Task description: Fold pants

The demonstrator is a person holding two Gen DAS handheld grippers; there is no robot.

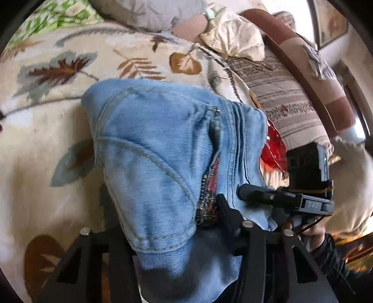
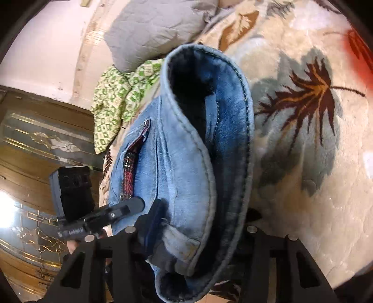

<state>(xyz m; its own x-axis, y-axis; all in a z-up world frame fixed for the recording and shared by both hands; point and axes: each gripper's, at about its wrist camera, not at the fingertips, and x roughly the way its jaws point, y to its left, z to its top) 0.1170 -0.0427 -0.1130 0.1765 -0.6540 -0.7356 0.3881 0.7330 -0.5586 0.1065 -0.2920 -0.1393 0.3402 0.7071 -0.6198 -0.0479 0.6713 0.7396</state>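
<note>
Denim pants (image 1: 163,144) look thick, soft and floppy; both the left gripper (image 1: 177,235) and right gripper (image 2: 193,233) pinch the bunched waistband, best held at its seams.

Pants (image 1: 163,144) on blanket (image 1: 46,130), pillow (image 1: 144,11) behind

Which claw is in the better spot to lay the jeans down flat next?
Probably the right claw. It grips the jeans at the open waistband, with bare blanket just ahead. The left claw only holds bunched cloth near the zipper.
</note>
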